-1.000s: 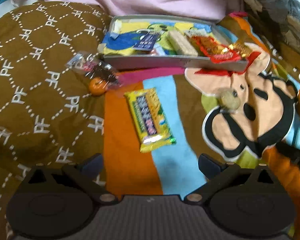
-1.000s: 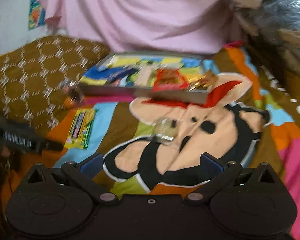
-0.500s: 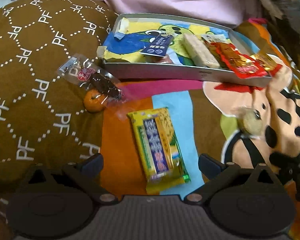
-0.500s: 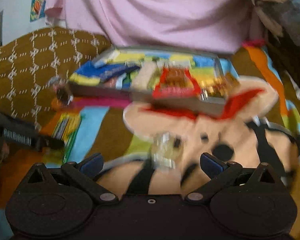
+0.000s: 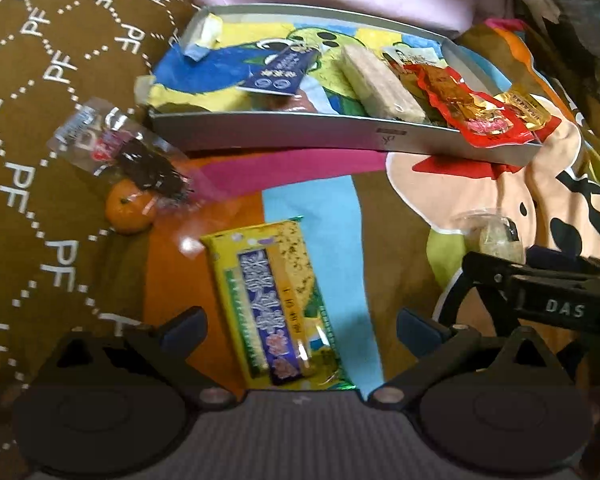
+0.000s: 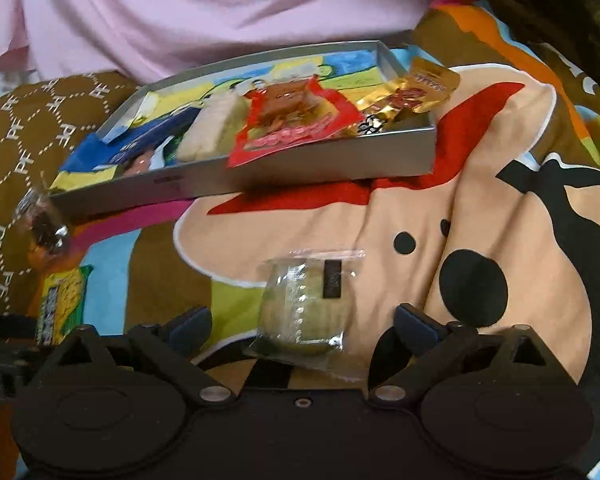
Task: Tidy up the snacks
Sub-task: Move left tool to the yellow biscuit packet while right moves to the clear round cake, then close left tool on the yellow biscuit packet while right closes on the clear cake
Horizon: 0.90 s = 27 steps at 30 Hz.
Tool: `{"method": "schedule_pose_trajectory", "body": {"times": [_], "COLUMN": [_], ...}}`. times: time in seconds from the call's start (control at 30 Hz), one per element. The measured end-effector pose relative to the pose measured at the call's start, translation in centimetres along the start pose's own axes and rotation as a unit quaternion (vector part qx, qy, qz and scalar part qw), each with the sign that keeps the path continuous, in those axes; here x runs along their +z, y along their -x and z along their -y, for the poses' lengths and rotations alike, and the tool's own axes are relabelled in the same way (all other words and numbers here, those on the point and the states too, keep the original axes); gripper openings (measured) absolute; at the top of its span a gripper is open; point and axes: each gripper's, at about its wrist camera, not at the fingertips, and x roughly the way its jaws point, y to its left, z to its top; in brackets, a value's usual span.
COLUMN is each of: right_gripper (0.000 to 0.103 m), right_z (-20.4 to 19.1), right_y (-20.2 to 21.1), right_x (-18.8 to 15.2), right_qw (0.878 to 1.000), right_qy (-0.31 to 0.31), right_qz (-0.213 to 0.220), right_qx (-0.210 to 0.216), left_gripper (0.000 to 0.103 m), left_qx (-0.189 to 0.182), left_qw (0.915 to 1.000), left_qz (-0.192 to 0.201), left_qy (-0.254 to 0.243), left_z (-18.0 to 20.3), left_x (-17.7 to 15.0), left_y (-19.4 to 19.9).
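Note:
A yellow snack bar (image 5: pixel 274 304) lies on the bedspread between the fingers of my open left gripper (image 5: pixel 300 326). A clear-wrapped round pastry (image 6: pixel 304 312) lies between the fingers of my open right gripper (image 6: pixel 302 328); it also shows in the left wrist view (image 5: pixel 496 236), behind the right gripper's finger. A grey tray (image 5: pixel 300 132) (image 6: pixel 300 172) at the back holds several snacks: a blue packet (image 5: pixel 278 70), a pale wafer bar (image 5: pixel 380 82), a red packet (image 5: pixel 468 112) and a gold packet (image 6: pixel 412 92).
A clear bag with dark snack (image 5: pixel 128 152) rests on a small orange (image 5: pixel 128 212) left of the tray, on a brown patterned cushion (image 5: pixel 40 120). A pink cloth (image 6: pixel 220 12) hangs behind the tray. The cartoon bedspread (image 6: pixel 480 200) is uneven.
Both grippers have moved forward and down. The yellow bar now lies between the left fingers and the round pastry between the right fingers. Both stay open.

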Motion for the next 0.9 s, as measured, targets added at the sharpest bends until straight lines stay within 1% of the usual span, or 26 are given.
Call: {"method": "schedule_pose_trajectory", "body": {"times": [0.1, 0.13, 0.17, 0.23, 0.27, 0.3, 0.37, 0.4, 0.43, 0.47, 0.53, 0.6, 0.7, 0.8, 0.9], "right_gripper": [0.094, 0.089, 0.088, 0.082, 0.079, 0.072, 0.065, 0.059, 0.056, 0.055, 0.051, 0.051, 0.051, 0.05, 0.05], "right_z": [-0.2, -0.4, -0.6, -0.9, -1.0, -1.2, -1.6, -1.7, -1.8, -1.9, -2.1, -2.5, -3.0, -4.0, -4.9], "right_y": [-0.4, -0.4, -0.4, -0.4, -0.4, -0.5, -0.5, -0.4, -0.4, -0.3, -0.1, 0.3, 1.1, 2.1, 3.4], "right_x": [0.3, 0.3, 0.3, 0.1, 0.0, 0.0, -0.2, -0.3, -0.4, -0.5, -0.7, -1.0, -1.9, -2.7, -3.2], "right_qw": [1.0, 1.0, 1.0, 1.0, 1.0, 1.0, 1.0, 1.0, 0.999, 0.999, 0.999, 0.999, 0.999, 0.998, 0.997], "right_qy": [0.0, 0.003, 0.008, 0.015, 0.017, 0.019, 0.02, 0.023, 0.026, 0.028, 0.03, 0.038, 0.043, 0.064, 0.072], "right_qz": [0.002, 0.004, 0.005, 0.006, 0.006, 0.005, 0.002, 0.0, -0.001, 0.0, 0.002, 0.007, 0.009, 0.014, 0.015], "right_qx": [-0.006, -0.006, -0.006, -0.009, -0.011, -0.012, -0.016, -0.017, -0.018, -0.018, -0.02, -0.026, -0.026, -0.016, 0.0], "left_gripper": [0.102, 0.101, 0.099, 0.091, 0.089, 0.085, 0.08, 0.077, 0.071, 0.069, 0.062, 0.057, 0.055, 0.053, 0.053], "left_qx": [0.009, 0.013, 0.018, 0.032, 0.044, 0.054, 0.06, 0.062, 0.065, 0.067, 0.064, 0.058, 0.048, 0.042, 0.034], "left_qw": [0.9999, 0.9998, 0.9997, 0.9993, 0.9989, 0.9984, 0.9982, 0.998, 0.9978, 0.9977, 0.9979, 0.9983, 0.9987, 0.9989, 0.9991], "left_qz": [-0.012, -0.013, -0.015, -0.014, -0.011, -0.011, -0.01, -0.01, -0.01, -0.011, -0.011, -0.009, -0.007, -0.007, -0.009], "left_qy": [-0.005, -0.007, -0.007, -0.009, -0.01, -0.009, -0.003, -0.001, 0.001, 0.002, 0.001, 0.005, 0.018, 0.02, 0.023], "left_z": [0.4, 0.6, 0.7, 0.8, 0.9, 0.9, 0.7, 0.6, 0.6, 0.4, 0.3, 0.0, -0.4, -0.4, -0.5], "left_x": [0.2, 0.3, 0.3, 0.3, 0.4, 0.4, 0.4, 0.4, 0.3, 0.3, 0.2, -0.2, -1.0, -1.8, -2.5], "left_y": [-0.7, -0.7, -0.8, -0.8, -0.9, -0.9, -0.9, -0.8, -0.7, -0.6, -0.3, 0.1, 0.7, 1.4, 2.0]}}
